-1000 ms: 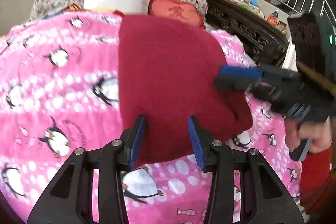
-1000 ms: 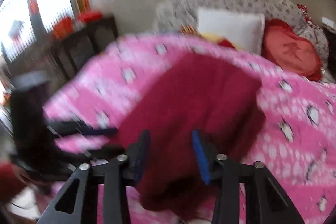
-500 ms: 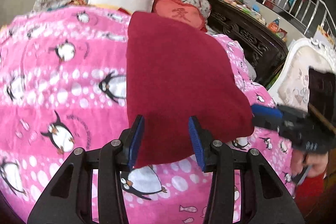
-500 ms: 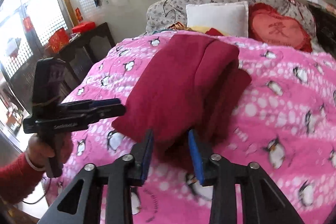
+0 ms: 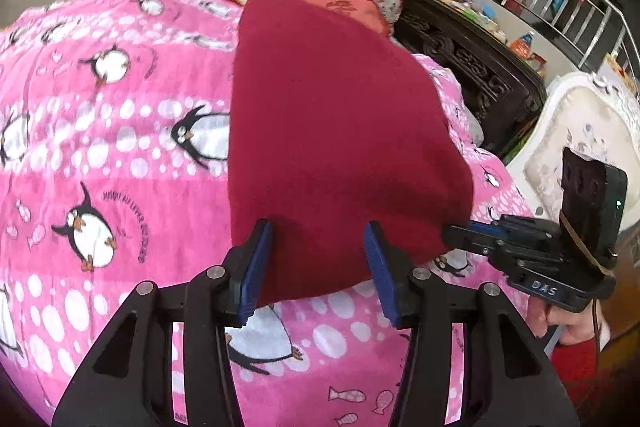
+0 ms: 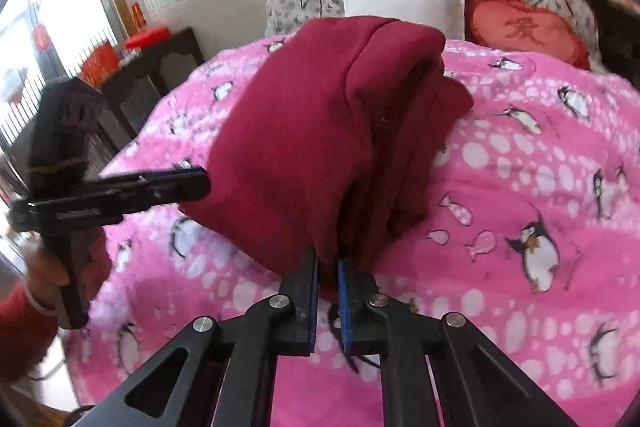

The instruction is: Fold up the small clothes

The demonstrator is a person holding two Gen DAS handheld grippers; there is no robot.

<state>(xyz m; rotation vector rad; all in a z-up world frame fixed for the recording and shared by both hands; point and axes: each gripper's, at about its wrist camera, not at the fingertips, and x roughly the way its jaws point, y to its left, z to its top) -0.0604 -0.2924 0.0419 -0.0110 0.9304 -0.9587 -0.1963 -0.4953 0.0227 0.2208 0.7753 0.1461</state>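
Right gripper (image 6: 328, 267) dropped from mid-air beside the garment to its near right corner since a second ago, and its jaws went from apart to clamped on that corner, pinching a thin bit of cloth edge between the blue pads. Left gripper (image 5: 316, 259) barely shifted; its jaws were opening slightly, apart, straddling the near left edge of the cloth without pressing on it. Task item was a dark red garment (image 5: 336, 131), maybe a sweater, type unclear. It lay on the pink penguin blanket (image 5: 100, 155) on the bed, already folded into a thick rectangular bundle; stacked layers showed along its right side in the right wrist view. White pillow (image 6: 404, 3) and red heart cushion (image 6: 524, 27) sat well behind it at the head of the bed. Progress judged late: main folds looked done, bundle compact, edges roughly square. Probably left: one more fold-over or a straightening tug from the near edge, then setting the bundle aside. No other clothes visible waiting.
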